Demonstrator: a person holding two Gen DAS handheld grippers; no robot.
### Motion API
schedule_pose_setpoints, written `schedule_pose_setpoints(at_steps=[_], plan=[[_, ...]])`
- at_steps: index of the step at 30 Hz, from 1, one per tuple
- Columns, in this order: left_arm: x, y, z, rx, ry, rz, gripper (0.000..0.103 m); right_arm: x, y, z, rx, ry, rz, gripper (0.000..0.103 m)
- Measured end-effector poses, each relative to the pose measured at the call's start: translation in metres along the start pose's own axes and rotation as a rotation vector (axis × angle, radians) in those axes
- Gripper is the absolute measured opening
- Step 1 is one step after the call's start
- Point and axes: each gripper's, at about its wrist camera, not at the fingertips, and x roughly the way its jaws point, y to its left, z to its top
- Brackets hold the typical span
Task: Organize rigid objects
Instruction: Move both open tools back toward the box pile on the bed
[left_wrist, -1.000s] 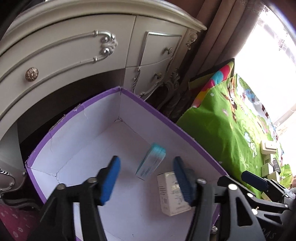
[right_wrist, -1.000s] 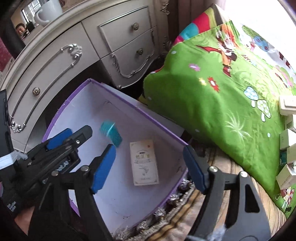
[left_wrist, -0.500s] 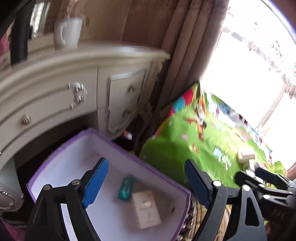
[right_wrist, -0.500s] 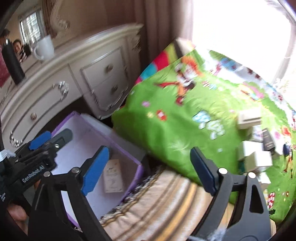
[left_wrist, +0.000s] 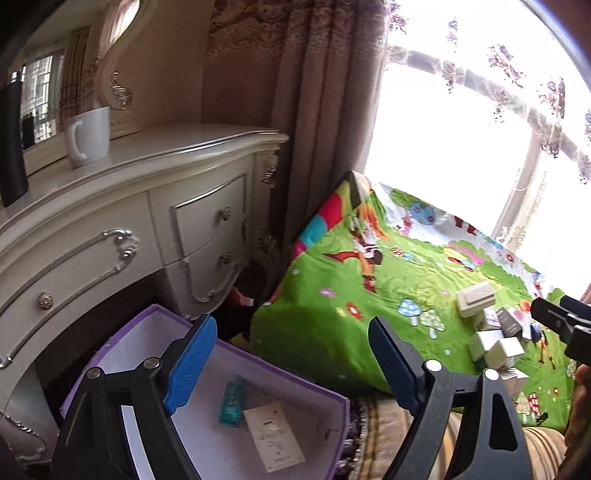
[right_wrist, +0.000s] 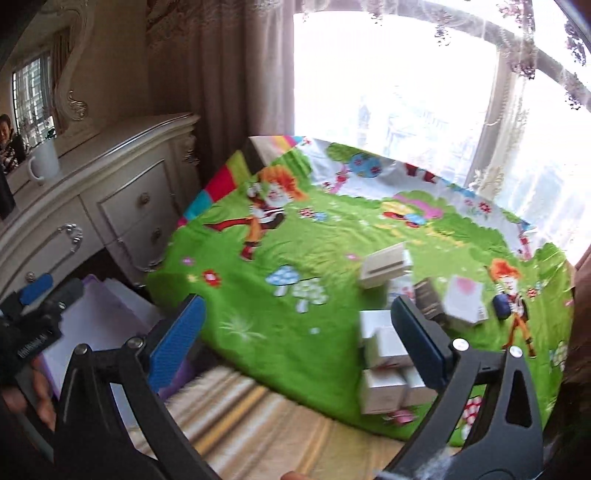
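We saw the green cartoon bedspread (right_wrist: 295, 295) filling the space ahead of and between the right gripper (right_wrist: 295, 339) fingers, which stood wide apart and held nothing. Beyond the left finger rose the cream dresser (left_wrist: 147, 221), with a white mug (left_wrist: 88, 136) on its top.

The purple box (left_wrist: 207, 350) with its white inside lay under and just ahead of the left gripper (left_wrist: 291, 362), whose fingers were likewise spread wide with nothing between them. The box wall ran between the two blue pads; its floor showed below the left finger.

A cluster of small boxes (right_wrist: 384, 347) sat on the bedspread against the right finger of the right gripper, partly hidden behind it, with a cream flat box (right_wrist: 386, 264) further ahead and a white box with a pink mark (right_wrist: 463, 302) beyond the right fingertip.

Inside the purple box, a white carton (left_wrist: 275, 435) lay flat between the left gripper's fingers, near their base, and a teal packet (left_wrist: 232, 402) lay touching or just beside its left edge; we could not tell which.
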Motion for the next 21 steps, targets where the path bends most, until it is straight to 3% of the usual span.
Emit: schedule_pose_setpoints(at_steps=[9,21], plan=[[0.01,-0.034,0.005,0.056,0.023,-0.075,0.085,-0.003,-0.061,-0.002,0.024,-0.007,-0.056,0.101],[0.019,-0.071,0.009,0.102,0.063,-0.127,0.085,-0.004,-0.118,-0.013,0.098,0.007,-0.033,0.101]])
